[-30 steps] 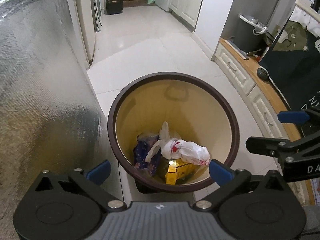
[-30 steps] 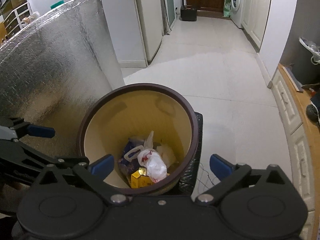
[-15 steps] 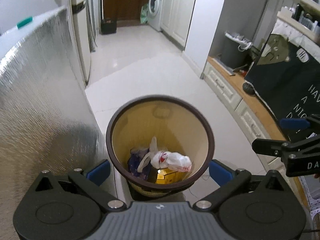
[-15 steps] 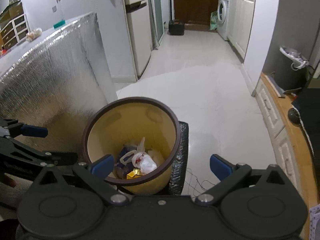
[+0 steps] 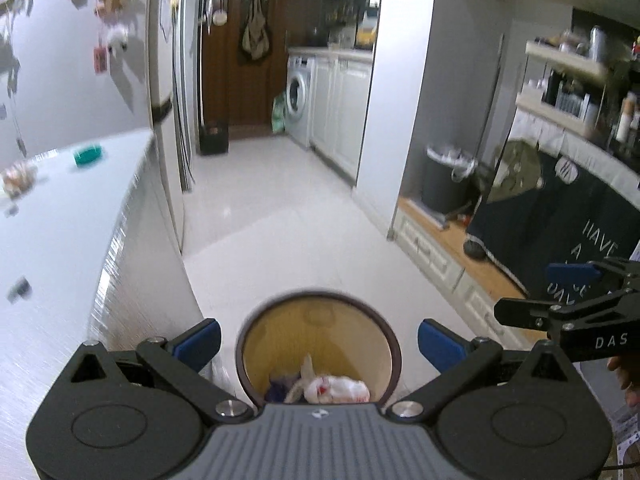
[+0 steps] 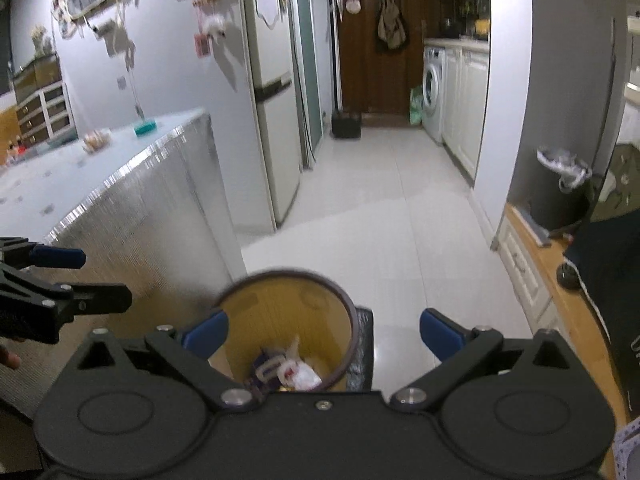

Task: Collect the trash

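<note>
I judge the job as somewhere past its start and not finished. The round bin (image 5: 318,344) with the dark rim and yellow inside stands on the pale tiled floor (image 5: 280,232), hard by the foil-faced side of the big table (image 5: 60,248), and it already has rubbish in the bottom: a white plastic bag (image 5: 336,387) with a red mark, something dark blue beside it, and, in the right view, a scrap of yellow that I cannot identify. On the table top I see a green object (image 6: 145,126) and a few small pale things, too blurred for me to say whether they are trash. A second, dark bin (image 6: 560,196) with a liner sits on the low wooden ledge across the floor, so there may be more to gather; I cannot tell from here.

Both tongs are empty. My left tongs (image 5: 318,346) are spread wide, blue pads well apart, with nothing between them. My right tongs (image 6: 323,332) are spread as wide and carry nothing either. The bin lies below and just ahead of both, framed between each pair of pads and well clear of them. The bagged rubbish rests deep inside, at the near edge of each view.
</note>
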Action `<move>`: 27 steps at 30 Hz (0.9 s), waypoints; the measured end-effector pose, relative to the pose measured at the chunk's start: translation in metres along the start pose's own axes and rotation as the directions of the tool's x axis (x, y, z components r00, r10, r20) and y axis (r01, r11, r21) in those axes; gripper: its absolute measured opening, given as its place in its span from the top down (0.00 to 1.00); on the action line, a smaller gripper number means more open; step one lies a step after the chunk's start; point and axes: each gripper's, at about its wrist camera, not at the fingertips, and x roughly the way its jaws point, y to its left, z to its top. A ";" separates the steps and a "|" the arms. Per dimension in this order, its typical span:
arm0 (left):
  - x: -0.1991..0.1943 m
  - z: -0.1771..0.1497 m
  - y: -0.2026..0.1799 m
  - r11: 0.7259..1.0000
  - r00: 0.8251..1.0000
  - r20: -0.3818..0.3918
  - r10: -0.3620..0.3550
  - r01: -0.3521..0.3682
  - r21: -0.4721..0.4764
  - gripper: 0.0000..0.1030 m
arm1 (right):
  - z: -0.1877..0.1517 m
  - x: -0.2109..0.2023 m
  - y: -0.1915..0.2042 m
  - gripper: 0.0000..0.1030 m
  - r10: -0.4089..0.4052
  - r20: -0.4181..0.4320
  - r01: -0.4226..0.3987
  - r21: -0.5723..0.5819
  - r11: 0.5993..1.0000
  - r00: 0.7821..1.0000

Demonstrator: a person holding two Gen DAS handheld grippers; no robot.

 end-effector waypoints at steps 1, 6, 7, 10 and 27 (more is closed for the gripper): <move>-0.007 0.004 0.002 1.000 1.000 0.020 0.004 -0.004 0.004 0.00 | 0.004 -0.005 0.002 0.00 0.002 0.017 -0.002 0.001 1.000 1.000; -0.034 0.022 0.016 0.999 0.995 0.096 0.032 -0.033 0.006 0.00 | 0.025 -0.023 0.018 0.00 0.028 0.096 -0.027 -0.012 1.000 0.995; -0.040 0.025 0.021 0.999 0.993 0.109 0.041 -0.041 0.003 0.00 | 0.030 -0.026 0.021 0.00 0.036 0.111 -0.034 -0.015 0.999 0.993; -0.053 0.035 0.034 0.998 0.988 0.139 0.065 -0.064 -0.007 0.00 | 0.047 -0.032 0.033 0.00 0.055 0.151 -0.052 -0.021 0.998 0.987; -0.088 0.135 0.133 0.963 0.929 0.269 0.253 -0.268 0.019 0.00 | 0.163 -0.004 0.119 0.00 0.208 0.263 -0.182 -0.121 0.976 0.942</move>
